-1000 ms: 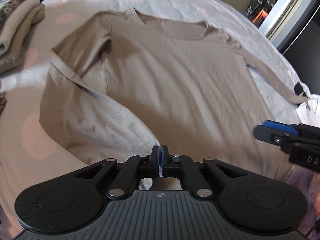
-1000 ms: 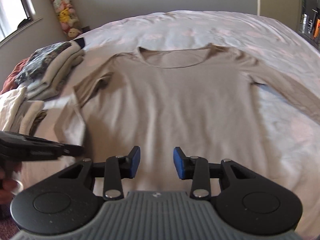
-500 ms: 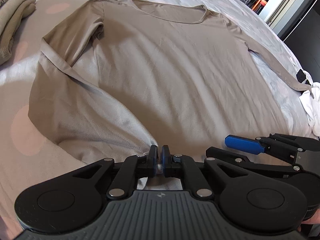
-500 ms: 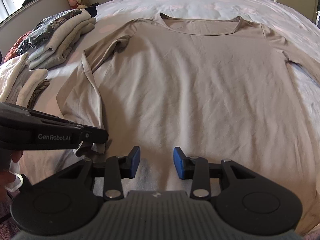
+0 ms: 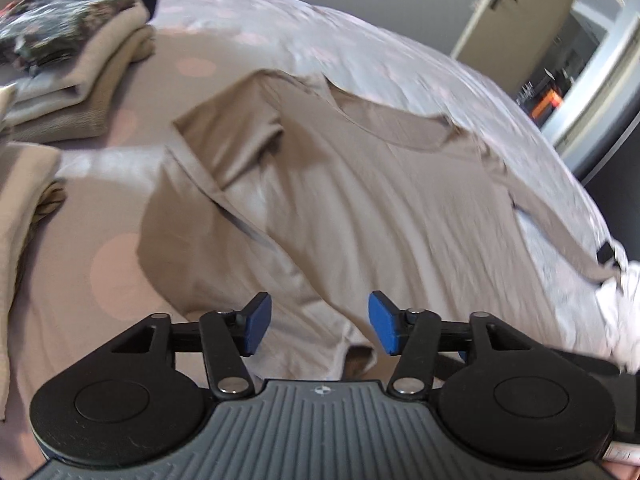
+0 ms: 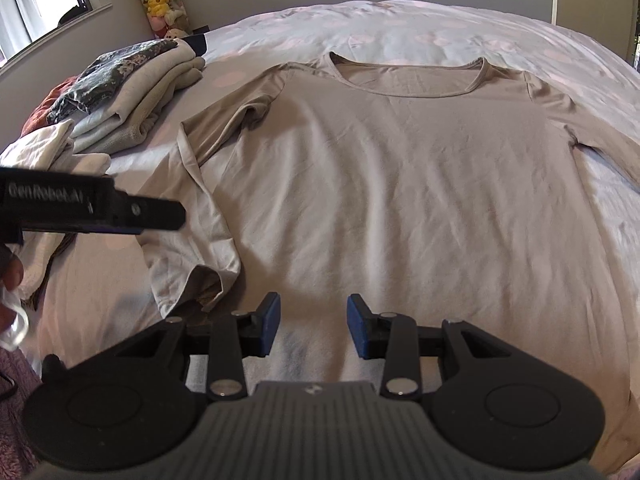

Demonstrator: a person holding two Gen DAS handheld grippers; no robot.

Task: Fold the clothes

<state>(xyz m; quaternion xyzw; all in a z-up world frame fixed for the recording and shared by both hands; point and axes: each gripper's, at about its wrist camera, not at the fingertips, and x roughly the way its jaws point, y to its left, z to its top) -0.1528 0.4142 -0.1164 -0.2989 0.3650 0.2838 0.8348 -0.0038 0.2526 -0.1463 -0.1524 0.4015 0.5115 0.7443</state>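
1. Covering nearly the whole scene, a bed (image 6: 440, 28) with a pale cover printed in faint pink dots runs from the near edge to the far grey wall; a window sits at far left and a doorway (image 5: 560, 60) opens at far right.
2. Spread flat in the middle of the bed lies a beige long-sleeved shirt (image 6: 400, 184), neckline at the far end and hem at the near end. Its left sleeve (image 6: 200, 200) is folded back down along the body, the cuff end rumpled near the hem; the right sleeve (image 6: 592, 136) stretches out toward the right edge.
3. A stack of folded clothes (image 6: 132, 92) sits at far left of the shirt, apart from it (a dark patterned piece on top, beige and pale ones beneath).
4. Close to the near hem, the right gripper (image 6: 313, 326) has its blue pads spread apart over the shirt's lower middle, with nothing between them.
5. At the shirt's near left corner, the left gripper (image 5: 319, 322) also has its pads parted, holding nothing, above the rumpled cuff.
6. Plush toys (image 6: 162, 4) hang in the far left corner.
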